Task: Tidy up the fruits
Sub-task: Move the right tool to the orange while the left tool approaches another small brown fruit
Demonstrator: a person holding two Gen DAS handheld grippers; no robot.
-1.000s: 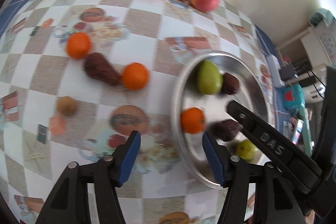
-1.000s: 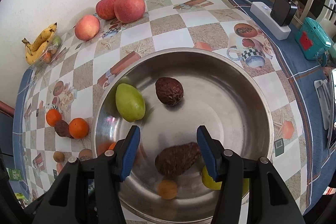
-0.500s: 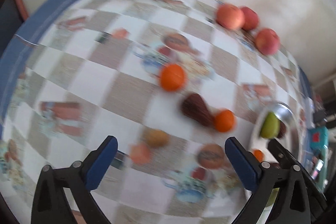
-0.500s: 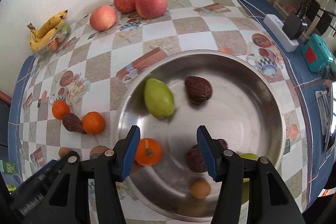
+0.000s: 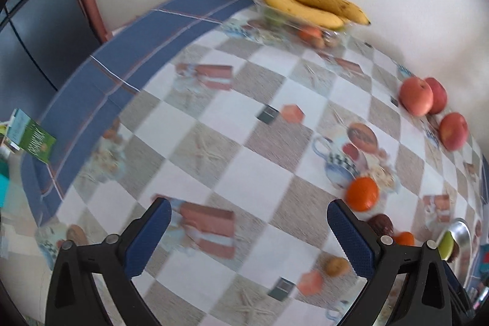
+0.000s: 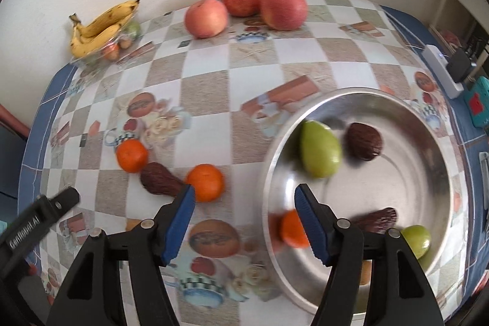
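Note:
My left gripper (image 5: 249, 216) hangs wide open over bare checked cloth, holding nothing. Right of it lie an orange (image 5: 362, 193), a dark brown fruit (image 5: 380, 225), a second orange (image 5: 403, 238) and a small brown fruit (image 5: 336, 265). My right gripper (image 6: 244, 196) hovers over the left rim of the steel bowl (image 6: 412, 188); its jaws are opening with nothing between them. The bowl holds a green pear (image 6: 319, 153), two dark fruits (image 6: 363, 141), an orange (image 6: 292, 229) and a green fruit (image 6: 415, 239). Two oranges (image 6: 206, 182) and a dark fruit (image 6: 160, 179) lie left of it.
Three apples (image 6: 284, 6) and a banana bunch (image 6: 101, 26) on a clear tray stand along the back wall. A white power strip (image 6: 440, 69) lies at the table's right edge. The blue cloth border (image 5: 122, 63) marks the left edge. The left gripper's body (image 6: 39, 216) shows at lower left.
The left gripper has swung left, away from the bowl, and its jaws have spread wide. The right gripper has shifted left from the bowl's middle to its rim, jaws wider.

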